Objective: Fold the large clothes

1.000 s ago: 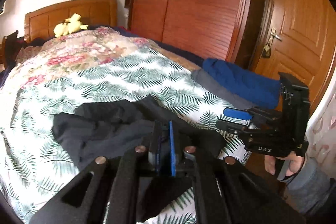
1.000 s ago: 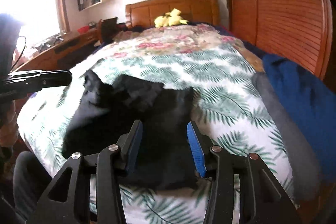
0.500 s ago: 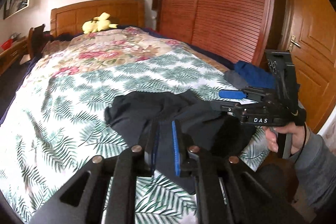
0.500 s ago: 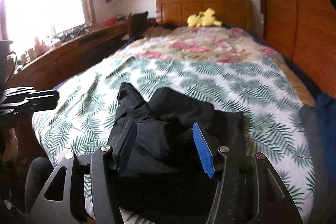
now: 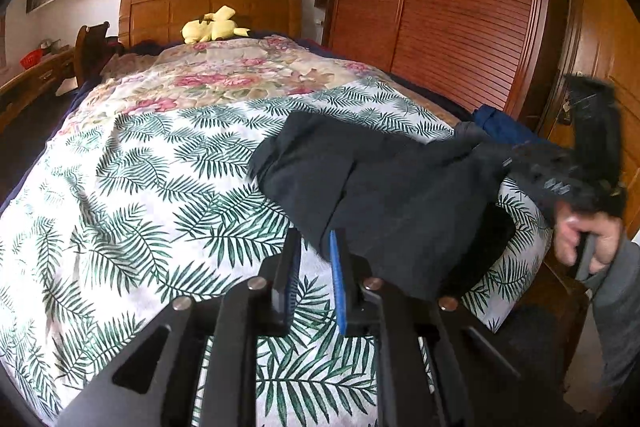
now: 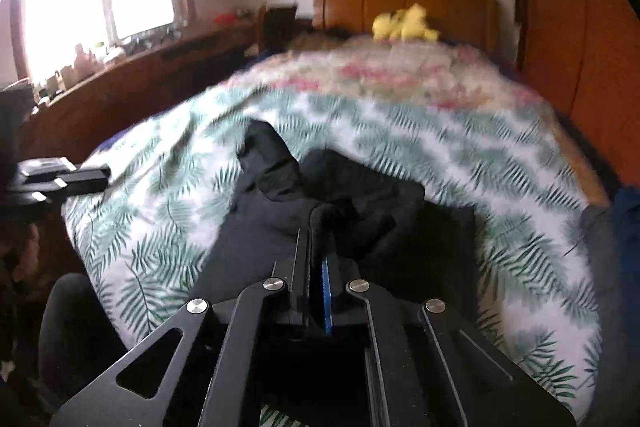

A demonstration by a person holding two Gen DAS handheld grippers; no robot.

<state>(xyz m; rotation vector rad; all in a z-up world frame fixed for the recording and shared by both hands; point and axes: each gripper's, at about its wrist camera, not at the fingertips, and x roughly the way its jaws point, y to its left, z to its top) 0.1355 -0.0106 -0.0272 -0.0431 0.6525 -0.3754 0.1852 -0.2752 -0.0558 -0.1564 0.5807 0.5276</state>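
Note:
A black garment (image 5: pixel 384 179) lies bunched near the foot of the bed on the leaf-print cover; it also shows in the right wrist view (image 6: pixel 360 203). My left gripper (image 5: pixel 316 255) stands slightly open at the garment's near left edge, with nothing between its jaws. My right gripper (image 6: pixel 316 247) is shut on a fold of the black garment and lifts it. In the left wrist view the right gripper (image 5: pixel 516 163) is blurred at the garment's right end.
The bed's leaf-print cover (image 5: pixel 140 187) spreads left. A yellow plush toy (image 5: pixel 212 27) lies by the headboard. Blue and grey clothes (image 5: pixel 500 127) lie at the right edge, next to the wooden wardrobe (image 5: pixel 440 7). A desk (image 6: pixel 120 75) runs under the window.
My right gripper has shut on the black garment and pulled it up. My left gripper has opened a little and drawn back left from the garment.

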